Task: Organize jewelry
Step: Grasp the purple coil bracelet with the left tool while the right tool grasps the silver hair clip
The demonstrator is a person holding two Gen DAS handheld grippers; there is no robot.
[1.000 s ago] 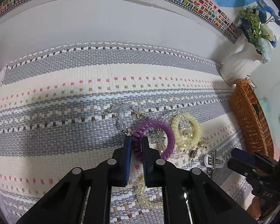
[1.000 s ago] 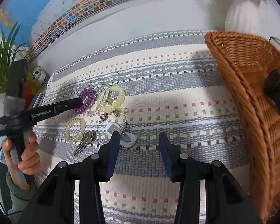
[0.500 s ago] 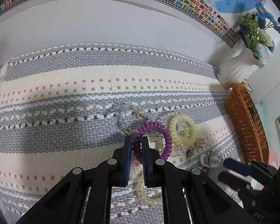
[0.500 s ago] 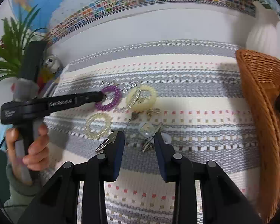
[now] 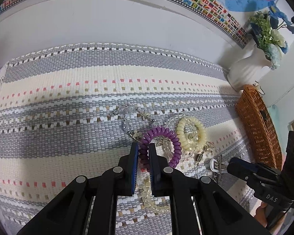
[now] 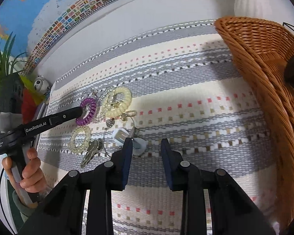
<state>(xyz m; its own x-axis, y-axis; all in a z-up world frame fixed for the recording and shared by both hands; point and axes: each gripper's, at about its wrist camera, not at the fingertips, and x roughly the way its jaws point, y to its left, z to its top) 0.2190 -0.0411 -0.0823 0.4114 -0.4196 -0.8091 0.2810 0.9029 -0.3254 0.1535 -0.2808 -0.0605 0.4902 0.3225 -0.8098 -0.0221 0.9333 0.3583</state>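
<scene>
My left gripper is shut on the near side of a purple coil bracelet, which lies on the striped woven mat. From the right wrist view, the same left gripper pinches the purple coil. A pale yellow coil bracelet lies just right of it over clear beads. My right gripper hovers over the mat with its jaws closing. Its left finger stands at the edge of a white hair clip, and no pad presses on anything.
A wicker basket stands at the right with a dark item inside. A clear bead bracelet, keys on a wire ring and a crystal strand lie on the mat. A white vase stands behind the basket.
The right gripper's jaws have narrowed, and its view swung left and back to the right. The left gripper stays shut on the purple coil in the same spot.
</scene>
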